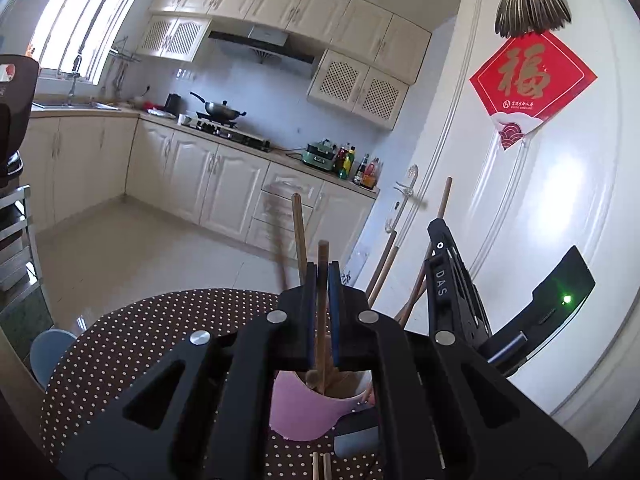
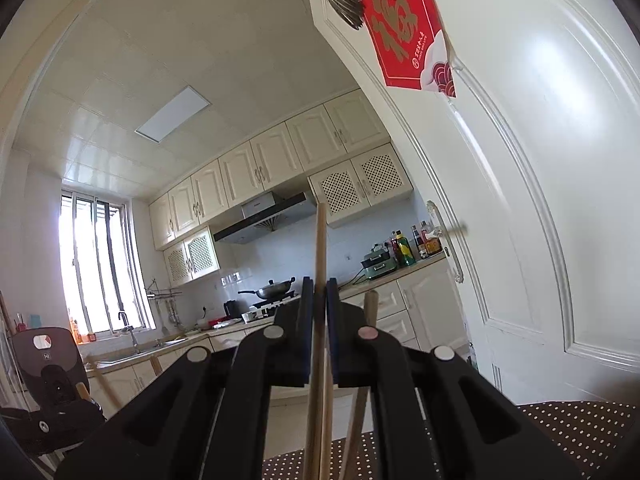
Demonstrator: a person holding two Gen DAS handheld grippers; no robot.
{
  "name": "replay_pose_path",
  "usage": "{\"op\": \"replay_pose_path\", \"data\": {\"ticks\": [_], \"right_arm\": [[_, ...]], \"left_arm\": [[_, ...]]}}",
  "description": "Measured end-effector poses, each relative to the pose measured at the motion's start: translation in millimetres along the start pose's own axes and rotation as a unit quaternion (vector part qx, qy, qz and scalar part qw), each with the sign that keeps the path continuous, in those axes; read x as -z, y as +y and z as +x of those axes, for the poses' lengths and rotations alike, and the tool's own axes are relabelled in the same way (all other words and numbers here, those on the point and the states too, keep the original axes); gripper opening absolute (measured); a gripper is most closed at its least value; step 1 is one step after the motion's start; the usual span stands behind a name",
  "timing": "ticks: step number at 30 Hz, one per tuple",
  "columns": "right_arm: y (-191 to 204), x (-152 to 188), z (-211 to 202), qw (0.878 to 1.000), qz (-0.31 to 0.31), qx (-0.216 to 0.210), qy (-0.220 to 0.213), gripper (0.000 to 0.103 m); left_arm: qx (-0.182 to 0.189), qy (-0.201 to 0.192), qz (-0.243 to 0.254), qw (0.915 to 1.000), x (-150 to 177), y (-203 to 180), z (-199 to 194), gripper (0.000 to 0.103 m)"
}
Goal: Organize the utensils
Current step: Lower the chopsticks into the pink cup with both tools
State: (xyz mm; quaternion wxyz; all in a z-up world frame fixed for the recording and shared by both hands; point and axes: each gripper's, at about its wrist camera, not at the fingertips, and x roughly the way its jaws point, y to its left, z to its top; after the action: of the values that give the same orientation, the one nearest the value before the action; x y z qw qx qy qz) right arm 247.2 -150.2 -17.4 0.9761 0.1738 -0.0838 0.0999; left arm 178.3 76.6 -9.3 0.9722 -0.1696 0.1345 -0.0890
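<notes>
A pink cup [image 1: 308,412] stands on the polka-dot table [image 1: 152,320] with several wooden utensil handles rising out of it. My left gripper [image 1: 322,268] is directly above the cup, blue pads shut on one upright wooden stick [image 1: 323,252]. Another handle [image 1: 298,232] leans just left of it. My right gripper [image 1: 434,224] shows to the right, tilted, gripping a second wooden stick [image 1: 445,196]. In the right wrist view that gripper [image 2: 319,284] is shut on the light wooden stick [image 2: 320,240], which points up past the pads. One more handle [image 2: 371,308] stands right of it.
Two wooden stick ends [image 1: 322,466] lie on the cloth at the near edge. A white door [image 1: 540,200] with a red paper sign [image 1: 528,80] is close on the right. A blue-grey stool [image 1: 48,348] stands left of the table, with kitchen counters [image 1: 208,176] beyond.
</notes>
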Motion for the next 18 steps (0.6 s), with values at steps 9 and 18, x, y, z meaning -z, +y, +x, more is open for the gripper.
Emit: {"op": "replay_pose_path", "data": {"ticks": [9, 18], "right_arm": [[4.8, -10.7, -8.0, 1.0, 0.005, -0.006, -0.027, 0.005], [14.4, -7.5, -3.1, 0.999, -0.003, -0.023, -0.024, 0.005]], "left_arm": [[0.012, -0.004, 0.011, 0.9999, 3.1, -4.6, -2.9, 0.006], [0.015, -0.012, 0.015, 0.9997, 2.9, -5.9, -8.6, 0.006]]}}
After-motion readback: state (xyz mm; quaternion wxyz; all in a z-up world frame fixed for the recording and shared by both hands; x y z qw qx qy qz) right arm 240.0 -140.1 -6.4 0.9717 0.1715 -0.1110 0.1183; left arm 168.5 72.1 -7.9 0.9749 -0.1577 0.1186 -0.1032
